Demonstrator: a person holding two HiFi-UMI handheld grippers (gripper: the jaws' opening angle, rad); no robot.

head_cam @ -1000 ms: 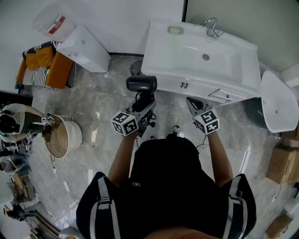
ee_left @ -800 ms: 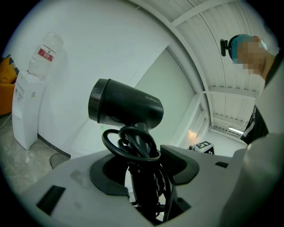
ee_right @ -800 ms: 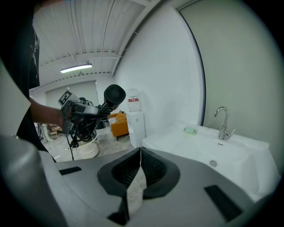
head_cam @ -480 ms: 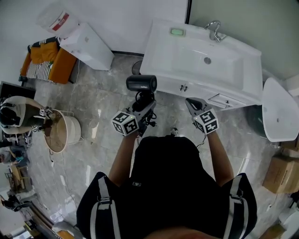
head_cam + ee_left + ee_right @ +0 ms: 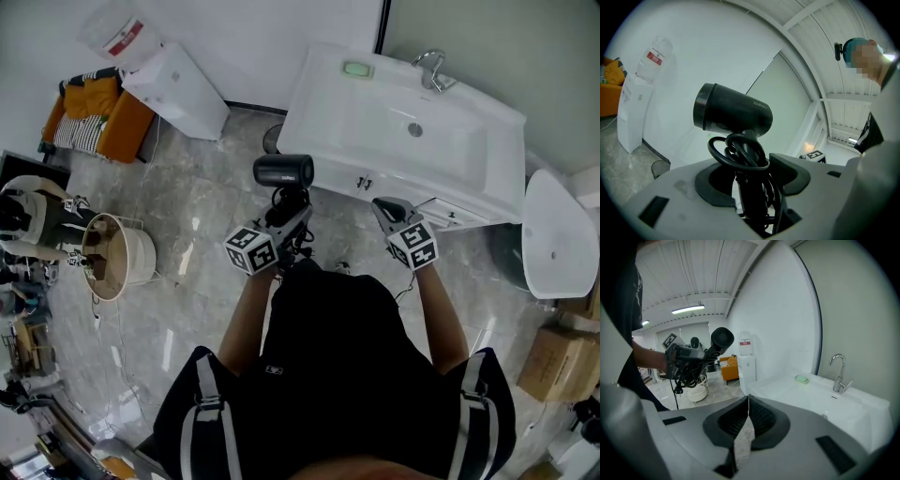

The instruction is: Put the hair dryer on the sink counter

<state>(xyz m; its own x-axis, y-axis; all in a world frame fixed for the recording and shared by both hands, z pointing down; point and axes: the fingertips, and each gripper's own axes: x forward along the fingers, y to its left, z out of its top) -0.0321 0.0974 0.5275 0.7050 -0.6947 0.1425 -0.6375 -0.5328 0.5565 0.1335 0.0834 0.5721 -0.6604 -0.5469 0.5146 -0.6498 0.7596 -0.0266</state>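
A black hair dryer (image 5: 283, 171) stands upright in my left gripper (image 5: 281, 214), which is shut on its handle with the coiled cord bunched round it. In the left gripper view the dryer's barrel (image 5: 732, 114) rises above the jaws and the handle (image 5: 751, 187) sits between them. The dryer hangs in the air just off the front left corner of the white sink counter (image 5: 323, 117). My right gripper (image 5: 389, 211) is shut with nothing in it, its tips meeting near the counter's front edge. The right gripper view shows the dryer (image 5: 720, 341) to the left and the sink counter (image 5: 787, 390) ahead.
A faucet (image 5: 429, 66) and a green soap bar (image 5: 356, 68) sit at the counter's back. A white water dispenser (image 5: 173, 89), an orange seat (image 5: 94, 122) and a round bin (image 5: 117, 267) stand to the left. A toilet (image 5: 551, 225) is at right.
The view has shifted slightly as the person moves; the sink counter sits a little lower and nearer to the grippers. Both grippers keep their pose and the dryer stays held.
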